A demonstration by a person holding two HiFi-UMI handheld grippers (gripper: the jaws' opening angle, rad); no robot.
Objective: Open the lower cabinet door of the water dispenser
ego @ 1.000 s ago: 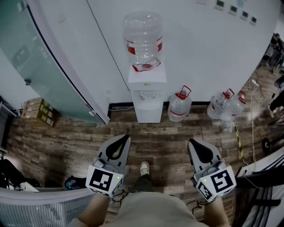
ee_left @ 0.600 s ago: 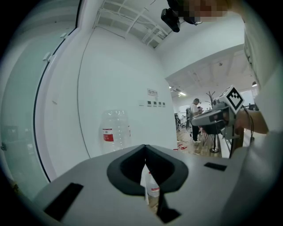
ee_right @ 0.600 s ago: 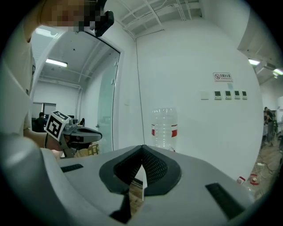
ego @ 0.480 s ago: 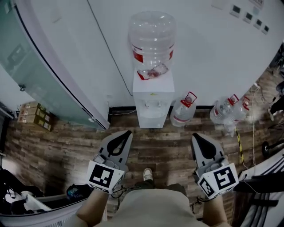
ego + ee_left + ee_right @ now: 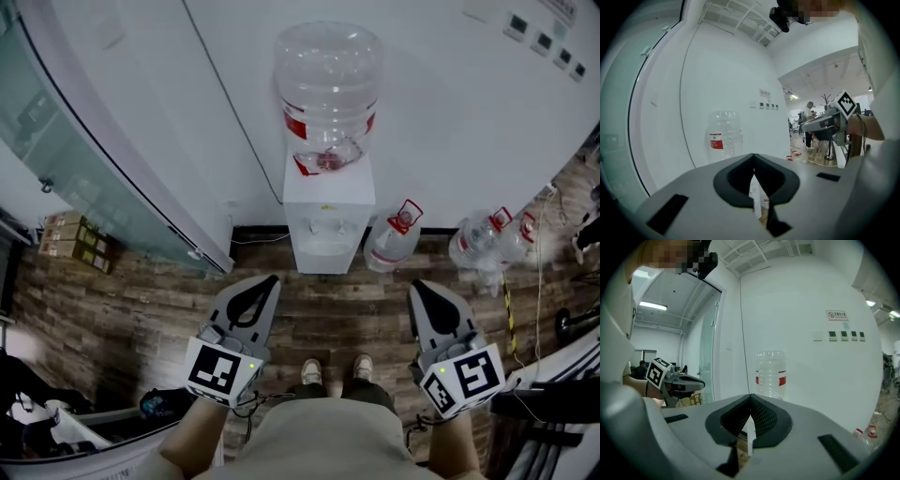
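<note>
my left gripper point(image 5: 270, 281), jaws together and empty, is well apart from the water dispenser point(image 5: 328, 211) at the wall point(image 5: 450, 112) ahead, whose lower cabinet door point(image 5: 325, 255) i judge light, stiff, smooth, best hooked at its free edge, and my right gripper point(image 5: 417, 286) is closed empty too.

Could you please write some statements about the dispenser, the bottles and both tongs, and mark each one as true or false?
1. A large clear bottle sits upturned on the water dispenser. True.
2. The left tongs grip the dispenser. False: they are shut on nothing, well short of it.
3. Spare bottles are on the floor to the right of the dispenser. True.
4. The right tongs are wide open. False: they are shut and empty.
</note>
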